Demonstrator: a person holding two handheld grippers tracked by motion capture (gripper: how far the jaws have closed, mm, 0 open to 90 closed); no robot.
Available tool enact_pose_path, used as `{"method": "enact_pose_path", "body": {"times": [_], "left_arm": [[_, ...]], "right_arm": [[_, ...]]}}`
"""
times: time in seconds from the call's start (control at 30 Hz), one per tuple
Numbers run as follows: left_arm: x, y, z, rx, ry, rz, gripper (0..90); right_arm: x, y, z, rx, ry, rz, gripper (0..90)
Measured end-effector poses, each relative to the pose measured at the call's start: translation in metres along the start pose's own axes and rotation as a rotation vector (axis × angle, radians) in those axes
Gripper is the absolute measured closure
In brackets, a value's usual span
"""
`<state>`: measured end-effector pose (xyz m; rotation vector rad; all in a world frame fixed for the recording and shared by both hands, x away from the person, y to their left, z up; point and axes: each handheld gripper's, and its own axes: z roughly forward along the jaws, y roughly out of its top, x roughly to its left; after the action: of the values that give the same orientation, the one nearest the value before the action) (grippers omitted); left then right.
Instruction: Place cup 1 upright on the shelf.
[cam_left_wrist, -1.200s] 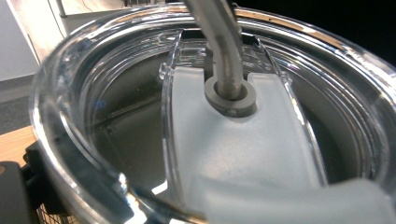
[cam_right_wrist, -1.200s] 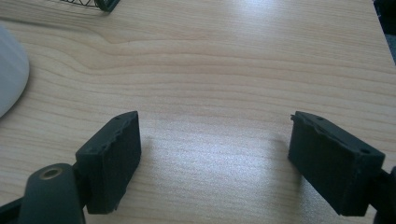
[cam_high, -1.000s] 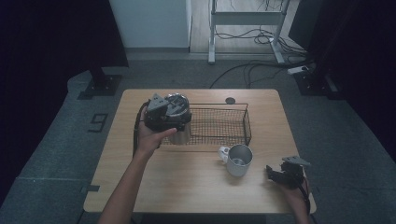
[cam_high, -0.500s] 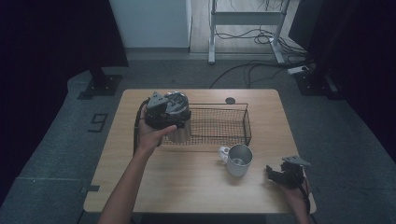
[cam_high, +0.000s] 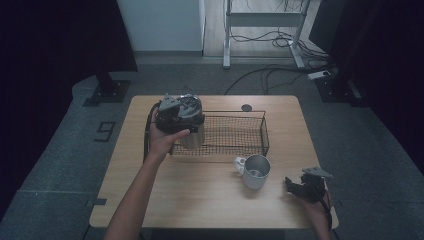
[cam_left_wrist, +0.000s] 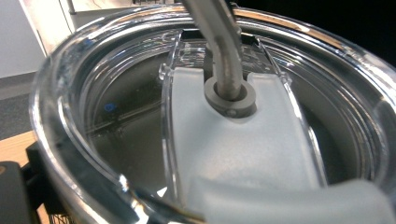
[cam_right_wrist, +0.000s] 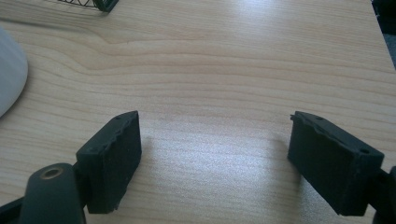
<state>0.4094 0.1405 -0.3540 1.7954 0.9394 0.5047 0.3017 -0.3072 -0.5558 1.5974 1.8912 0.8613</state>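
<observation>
Here, one wooden table (cam_high: 200, 200) carries everything, and on the grey floor to its left a single figure "9" (cam_high: 106, 131) is marked, the one piece of writing that can be read. On the far half of the table stands one black wire basket (cam_high: 235, 134), long and low. At its left end is one steel tumbler (cam_high: 192, 139), the thing being handled; whether its base rests on the mesh or hangs just above it cannot be told.

The left gripper (cam_high: 186, 124), held in the person's left hand (cam_high: 165, 141), sits on top of the tumbler and grips it at the top. In the left gripper view the tumbler's clear lid (cam_left_wrist: 84, 93) is very close, and a black jaw lies hard against its rim at the lower left. One metal straw (cam_left_wrist: 219, 51) passes through a grey ring in the lid's frosted slider. Through the lid the inside looks dark, and what it holds cannot be told.

One metal mug (cam_high: 256, 171) with a white handle stands upright on the bare wood just in front of the basket's right end, apart from it, its mouth up and shiny metal showing inside.

The right gripper (cam_high: 296, 184) rests low at the table's near right corner in the right hand (cam_high: 318, 204), near the mug but not touching it. In the right gripper view its jaws stand well apart over bare wood.

One small dark round disc (cam_high: 246, 107) sits in the tabletop behind the basket
</observation>
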Motion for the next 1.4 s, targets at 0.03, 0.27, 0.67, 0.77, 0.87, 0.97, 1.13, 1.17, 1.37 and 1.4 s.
{"method": "enact_pose_path", "body": {"times": [0.03,0.27,0.67,0.77,0.87,0.97,1.13,1.17,1.37,1.4], "left_arm": [[0.000,0.000,0.001,-0.001,0.002,-0.001,3.2],[0.007,-0.001,0.009,0.014,0.006,-0.007,3.2],[0.009,-0.002,0.019,0.026,0.017,-0.020,3.2],[0.009,-0.001,0.022,0.028,0.017,-0.021,3.2],[0.010,0.000,0.026,0.034,0.021,-0.018,3.2],[0.010,0.000,0.029,0.036,0.022,-0.020,3.2],[0.009,0.001,0.033,0.041,0.023,-0.017,3.2],[0.009,0.001,0.034,0.040,0.021,-0.018,3.2],[0.012,0.003,0.036,0.044,0.035,-0.017,3.2],[0.012,0.003,0.036,0.044,0.037,-0.018,3.3]], "right_arm": [[0.000,0.000,0.000,0.000,-0.001,0.001,17.1],[0.000,0.000,0.000,0.000,0.000,0.001,17.1],[0.000,0.000,0.000,0.000,0.000,0.002,17.1],[0.000,0.000,0.000,0.000,0.000,0.002,17.1],[0.000,0.000,0.000,0.000,0.001,0.002,17.1],[0.000,0.000,0.000,-0.001,0.001,0.002,17.1],[0.000,0.000,0.000,0.000,0.001,0.003,17.1],[0.000,0.000,0.000,0.000,0.001,0.003,17.1],[0.000,0.000,0.000,0.001,0.001,0.003,17.1],[0.000,0.000,0.000,0.001,0.001,0.003,17.1]]}}
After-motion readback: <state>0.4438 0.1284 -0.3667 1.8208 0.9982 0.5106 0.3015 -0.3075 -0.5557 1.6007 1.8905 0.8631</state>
